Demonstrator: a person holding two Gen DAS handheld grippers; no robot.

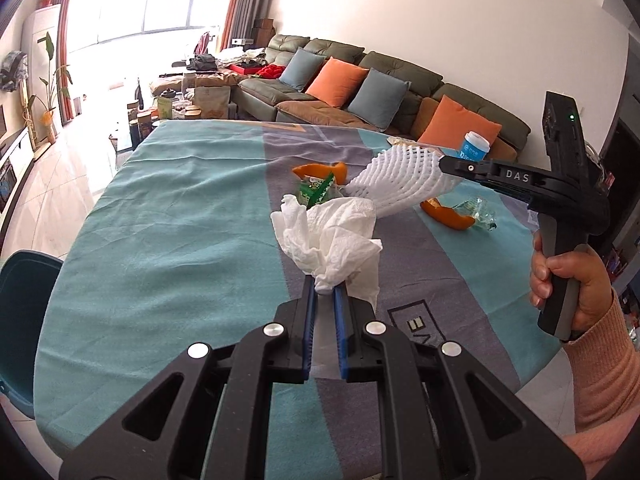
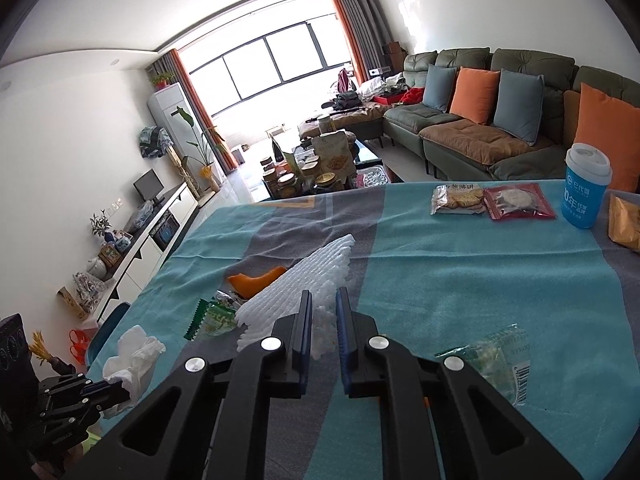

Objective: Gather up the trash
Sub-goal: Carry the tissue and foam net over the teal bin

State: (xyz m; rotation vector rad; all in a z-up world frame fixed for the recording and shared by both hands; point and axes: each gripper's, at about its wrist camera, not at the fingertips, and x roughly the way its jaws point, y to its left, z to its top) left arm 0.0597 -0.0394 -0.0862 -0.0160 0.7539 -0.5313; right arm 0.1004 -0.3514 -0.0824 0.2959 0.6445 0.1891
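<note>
My left gripper (image 1: 325,290) is shut on a crumpled white tissue (image 1: 332,236) and holds it above the teal and grey tablecloth (image 1: 168,240). My right gripper (image 2: 324,300) is shut on a white foam fruit net (image 2: 304,280), lifted off the cloth; the net also shows in the left wrist view (image 1: 394,182). Orange peel (image 1: 446,216) lies beside a clear plastic wrapper (image 1: 478,214). A second peel (image 1: 320,171) lies behind a green snack wrapper (image 1: 316,192). In the right wrist view I see the tissue (image 2: 134,354), the green wrapper (image 2: 214,318), a peel (image 2: 256,280) and the clear wrapper (image 2: 496,358).
A blue paper cup with a white lid (image 2: 586,186) stands at the table's far right, next to a biscuit pack (image 2: 458,199), a red snack pack (image 2: 518,201) and a yellow bag (image 2: 624,220). A teal chair (image 1: 20,320) stands left of the table. A sofa (image 1: 360,88) lies beyond.
</note>
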